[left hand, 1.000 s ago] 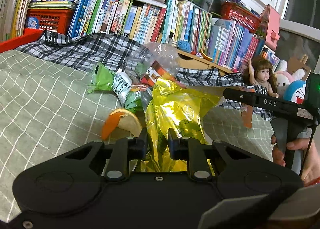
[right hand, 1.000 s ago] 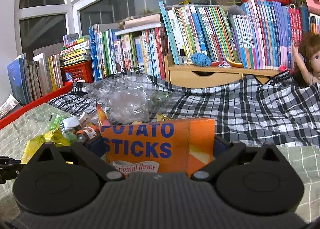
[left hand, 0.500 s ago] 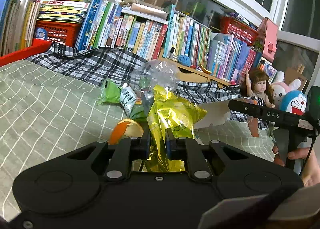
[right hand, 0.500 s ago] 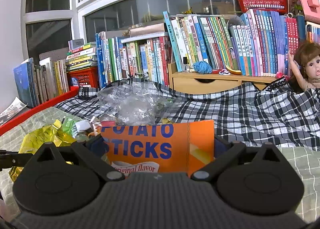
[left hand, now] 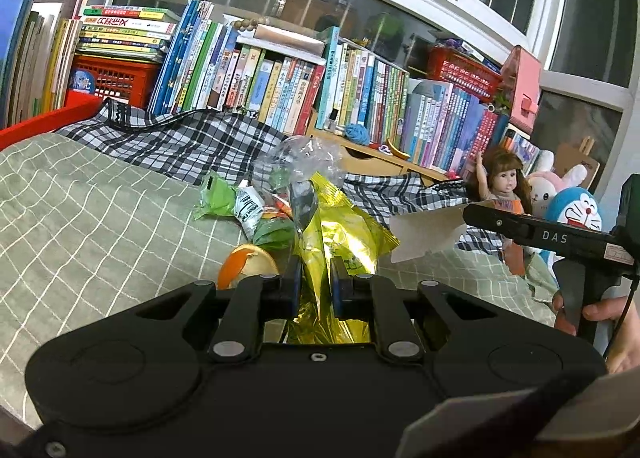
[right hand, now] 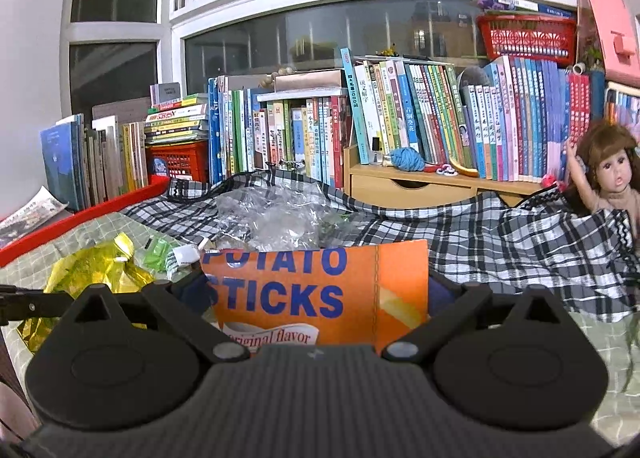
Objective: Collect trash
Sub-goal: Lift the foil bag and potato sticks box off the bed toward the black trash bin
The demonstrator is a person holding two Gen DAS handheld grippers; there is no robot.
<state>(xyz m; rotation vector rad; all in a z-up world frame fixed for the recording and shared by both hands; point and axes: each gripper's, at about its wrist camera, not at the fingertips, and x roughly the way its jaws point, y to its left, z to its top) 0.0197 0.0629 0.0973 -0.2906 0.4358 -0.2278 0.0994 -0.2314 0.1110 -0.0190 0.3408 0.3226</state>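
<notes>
My left gripper is shut on a crinkled yellow foil wrapper, held just above the green checked bedcover; the same yellow wrapper shows at the left of the right wrist view. My right gripper is shut on an orange "Potato Sticks" box, whose grey inner flap reaches into the left wrist view. Behind the wrapper lies a pile of trash: green and white packets, orange peel and a clear plastic bag.
A black-and-white plaid blanket covers the far part of the bed. Rows of books, a wooden drawer unit and red baskets line the windowsill. A doll and plush toys sit at right.
Both grippers have risen and drawn back from the pile, the left lifting the yellow wrapper, the right carrying the box. The trash pile looks farther away.
</notes>
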